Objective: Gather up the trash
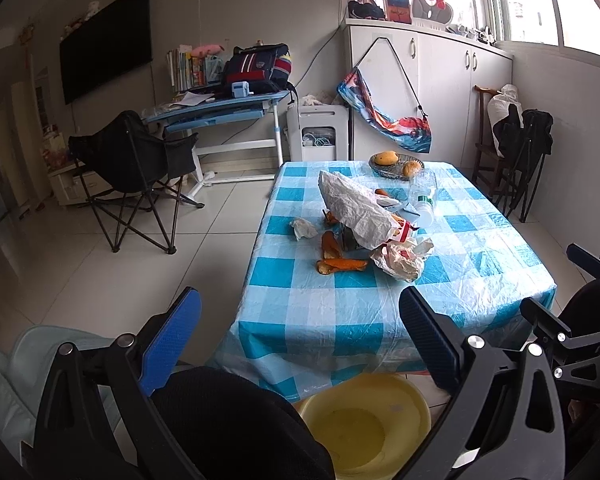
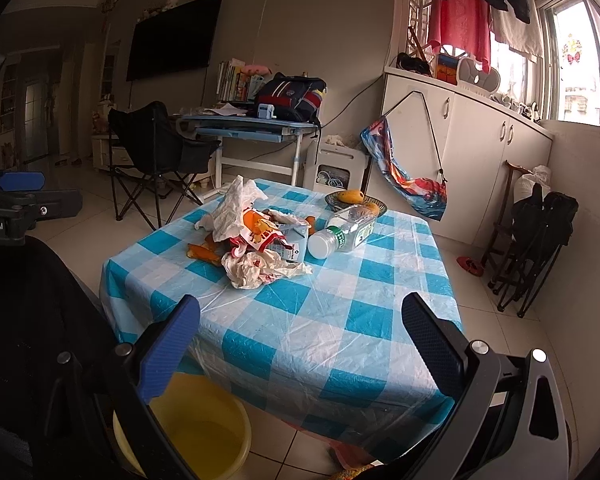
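Behind the table (image 2: 340,320) I see a desk, a folding chair and white cabinets. Both my grippers are wide open and hold nothing: the left gripper (image 1: 300,344) and the right gripper (image 2: 300,344) hang at the near edge. All trash lies on the far half: crumpled wrapper (image 2: 260,270), peels (image 1: 336,258), tissue (image 1: 303,228), bottle (image 2: 340,234). A yellow bucket (image 2: 204,436) stands on the floor below the near edge. I think I should reach first for the wrapper, as it is nearest, pinch it at a thick fold, and not catch the tablecloth.
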Action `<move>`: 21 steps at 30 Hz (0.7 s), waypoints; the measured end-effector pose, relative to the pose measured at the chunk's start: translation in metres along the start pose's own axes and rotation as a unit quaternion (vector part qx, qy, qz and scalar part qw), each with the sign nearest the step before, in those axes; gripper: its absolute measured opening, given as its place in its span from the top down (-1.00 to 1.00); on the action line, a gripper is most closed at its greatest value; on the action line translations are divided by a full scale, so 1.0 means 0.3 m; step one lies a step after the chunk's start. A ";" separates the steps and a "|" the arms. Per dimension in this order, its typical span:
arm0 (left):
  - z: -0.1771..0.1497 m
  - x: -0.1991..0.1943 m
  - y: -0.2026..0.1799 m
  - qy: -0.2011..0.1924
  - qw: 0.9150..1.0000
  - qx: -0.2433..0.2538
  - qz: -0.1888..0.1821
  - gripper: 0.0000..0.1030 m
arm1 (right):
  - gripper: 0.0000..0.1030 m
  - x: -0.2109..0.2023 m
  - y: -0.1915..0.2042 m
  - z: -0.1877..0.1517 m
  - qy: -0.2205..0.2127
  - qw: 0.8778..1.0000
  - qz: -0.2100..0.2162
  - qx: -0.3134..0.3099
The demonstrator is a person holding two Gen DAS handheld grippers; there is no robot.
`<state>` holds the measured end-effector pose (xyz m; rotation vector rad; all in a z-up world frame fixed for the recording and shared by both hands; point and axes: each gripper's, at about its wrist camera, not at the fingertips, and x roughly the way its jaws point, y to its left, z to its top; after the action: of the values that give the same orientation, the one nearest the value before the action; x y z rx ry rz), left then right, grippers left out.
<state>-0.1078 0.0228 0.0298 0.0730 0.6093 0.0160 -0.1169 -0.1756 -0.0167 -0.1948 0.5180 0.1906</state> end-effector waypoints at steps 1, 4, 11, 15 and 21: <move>0.002 0.003 -0.004 0.001 1.000 0.003 0.001 -0.86 | -0.89 0.000 -0.002 0.001 0.001 1.000 0.002 0.003; 0.005 0.010 -0.016 0.005 1.000 0.010 0.002 -0.86 | -0.89 -0.007 -0.017 0.007 -0.004 1.000 0.008 0.015; 0.030 0.035 -0.040 0.025 0.999 0.024 -0.008 -0.86 | -0.89 0.012 -0.053 0.028 0.008 0.999 0.022 0.033; 0.071 0.093 -0.037 0.038 0.999 0.002 -0.033 -0.86 | -0.89 0.062 -0.062 0.064 0.012 0.999 0.032 0.022; 0.144 0.208 -0.027 0.054 0.995 -0.056 -0.065 -0.86 | -0.89 0.128 -0.079 0.051 0.022 0.997 0.051 0.046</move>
<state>-0.0320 0.0144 0.0288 -0.0761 0.7184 -0.0732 -0.0716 -0.1899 -0.0199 -0.0831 0.5799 0.2619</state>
